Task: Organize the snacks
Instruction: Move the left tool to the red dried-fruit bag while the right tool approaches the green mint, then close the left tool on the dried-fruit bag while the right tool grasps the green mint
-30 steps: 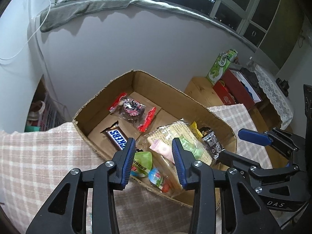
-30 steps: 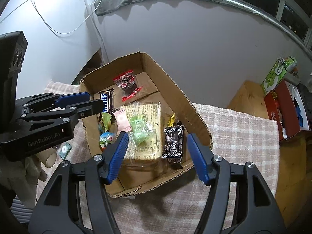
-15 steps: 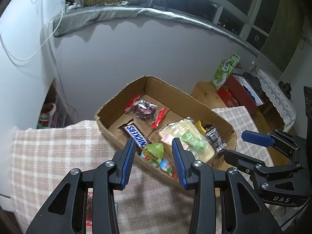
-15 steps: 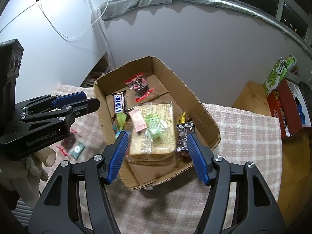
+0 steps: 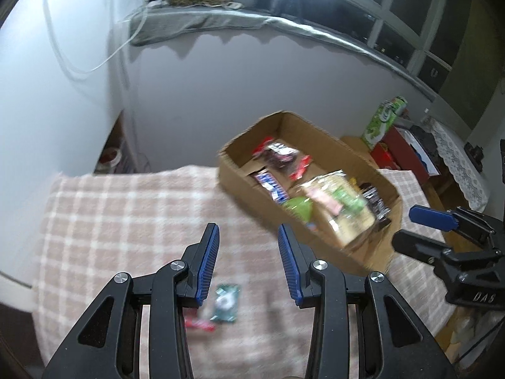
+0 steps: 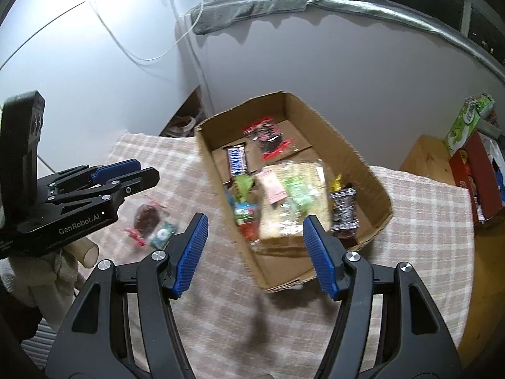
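A cardboard box point(image 6: 356, 158) on the checked tablecloth holds several snacks: a Snickers bar point(image 6: 237, 161), a red-edged packet point(image 6: 268, 135), a big cracker pack point(image 6: 295, 202), a dark packet point(image 6: 342, 210). The box also shows in the left wrist view point(image 5: 318, 132). On the cloth left of the box lie a small green packet point(image 6: 162, 234) and a dark red-edged packet point(image 6: 146, 218); the green one shows under my left gripper point(image 5: 225, 303). My left gripper point(image 5: 247, 263) is open and empty above it. My right gripper point(image 6: 254, 254) is open and empty before the box.
The table backs onto a grey wall. A wooden side table with a red box point(image 6: 479, 173) and a green carton point(image 6: 464, 123) stands at the right. The left gripper shows in the right wrist view point(image 6: 126, 173). The checked cloth point(image 5: 126, 214) covers the table.
Both grippers have pulled back from the box, the left one swinging left over the cloth. The green and dark packets on the cloth have come into view.
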Motion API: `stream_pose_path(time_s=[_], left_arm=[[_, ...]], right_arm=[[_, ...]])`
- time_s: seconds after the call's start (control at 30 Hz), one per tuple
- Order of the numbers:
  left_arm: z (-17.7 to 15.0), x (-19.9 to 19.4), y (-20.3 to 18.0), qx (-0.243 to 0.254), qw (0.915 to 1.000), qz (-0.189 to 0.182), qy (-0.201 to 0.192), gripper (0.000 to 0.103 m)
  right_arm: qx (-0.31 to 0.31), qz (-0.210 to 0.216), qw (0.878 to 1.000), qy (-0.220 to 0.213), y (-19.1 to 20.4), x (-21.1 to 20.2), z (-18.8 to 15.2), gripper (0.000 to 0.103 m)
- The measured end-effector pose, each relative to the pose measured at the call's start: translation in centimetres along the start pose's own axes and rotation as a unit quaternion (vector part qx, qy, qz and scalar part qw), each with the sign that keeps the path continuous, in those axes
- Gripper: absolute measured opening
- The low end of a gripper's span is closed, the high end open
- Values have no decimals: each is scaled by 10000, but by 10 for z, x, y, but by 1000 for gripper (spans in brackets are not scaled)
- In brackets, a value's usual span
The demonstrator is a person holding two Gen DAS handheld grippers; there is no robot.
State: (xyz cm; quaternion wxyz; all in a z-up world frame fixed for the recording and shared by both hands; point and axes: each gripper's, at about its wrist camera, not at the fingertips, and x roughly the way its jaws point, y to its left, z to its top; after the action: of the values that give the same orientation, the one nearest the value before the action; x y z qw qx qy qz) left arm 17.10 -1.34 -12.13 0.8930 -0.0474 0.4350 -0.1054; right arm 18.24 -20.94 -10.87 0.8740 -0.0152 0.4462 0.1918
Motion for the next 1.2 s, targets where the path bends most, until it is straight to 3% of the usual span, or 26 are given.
stream_pose_path(time_s=[0.13, 0.37, 0.8, 0.87, 1.2], left_arm=[[-18, -12, 29, -215, 9995, 244, 50, 49], [-47, -15, 63, -597, 9973, 297, 314, 49], [-50, 30, 69, -653, 9953, -56, 710, 49], [-49, 36, 69, -647, 9951, -45, 753, 49], [-52, 58, 73, -620, 9940, -42, 905, 48]], right_arm=[[-34, 199, 9998, 66, 12, 4, -6, 65], [-210, 567, 9975, 365, 40, 22, -19, 65], [-171, 827, 9916, 980, 80, 79, -36, 65], [-41, 864, 9903, 1088, 79, 89, -36, 60], [163, 877, 9869, 1348, 83, 123, -34, 54]])
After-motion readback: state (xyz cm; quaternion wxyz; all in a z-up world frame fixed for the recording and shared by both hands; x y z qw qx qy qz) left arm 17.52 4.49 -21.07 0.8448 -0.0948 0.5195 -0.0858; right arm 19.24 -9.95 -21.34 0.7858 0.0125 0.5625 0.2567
